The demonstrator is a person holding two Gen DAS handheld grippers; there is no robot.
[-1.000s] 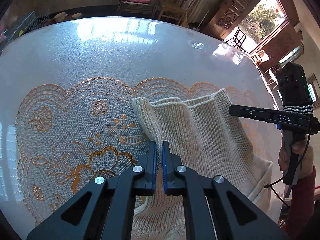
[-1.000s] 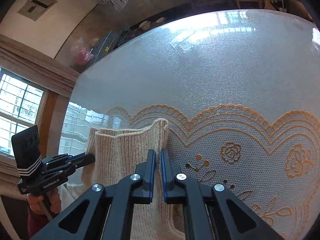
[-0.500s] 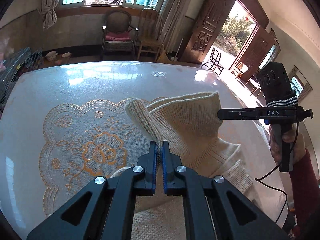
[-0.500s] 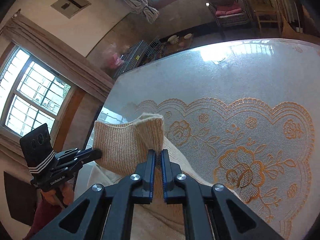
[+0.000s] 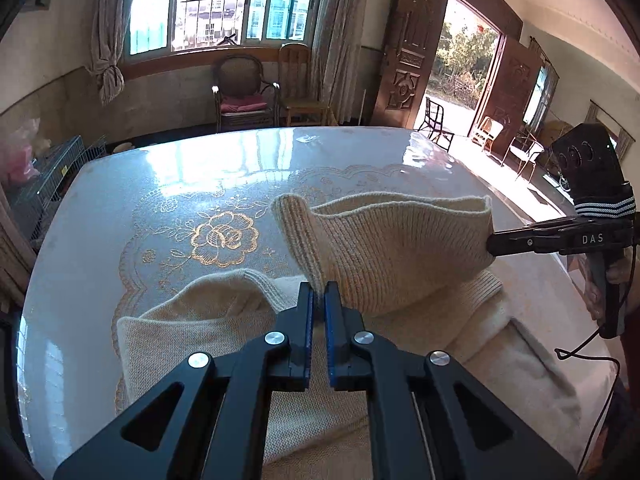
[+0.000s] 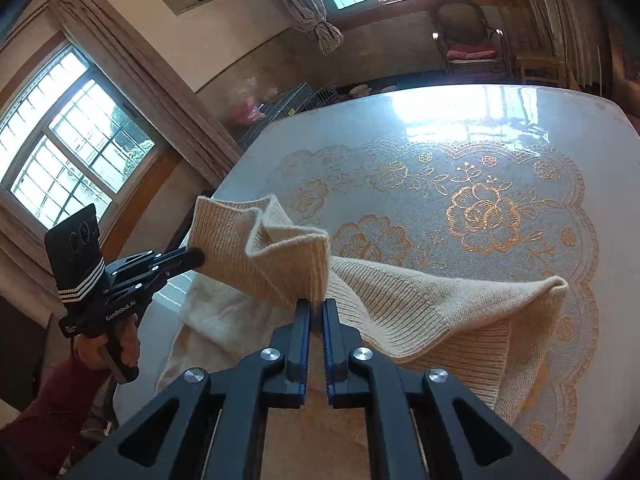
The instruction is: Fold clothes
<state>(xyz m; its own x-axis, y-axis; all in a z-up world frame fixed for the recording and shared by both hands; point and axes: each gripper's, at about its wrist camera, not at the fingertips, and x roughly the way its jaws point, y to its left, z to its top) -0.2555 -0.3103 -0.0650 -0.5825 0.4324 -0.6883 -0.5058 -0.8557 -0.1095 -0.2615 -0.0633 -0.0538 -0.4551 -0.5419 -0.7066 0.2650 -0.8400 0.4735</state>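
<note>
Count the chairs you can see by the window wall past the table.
2. A dark round-backed chair with a pink cushion stands under the window, and a plain wooden chair stands right beside it. More seats stand near the open door; others may be hidden.

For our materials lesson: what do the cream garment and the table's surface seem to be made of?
Cream garment: knitted yarn, perhaps wool or acrylic, matte; ribbed rows and soft drape show. Table surface: glossy and clear, probably glass or plastic, over lace-patterned cloth; window reflections glare on it.

"DAS" stands in white letters on the right hand-held gripper [image 5: 490, 244] at three o'clock; "GenRobot.AI" stands on the left hand-held gripper [image 6: 200, 258] at nine o'clock.
</note>
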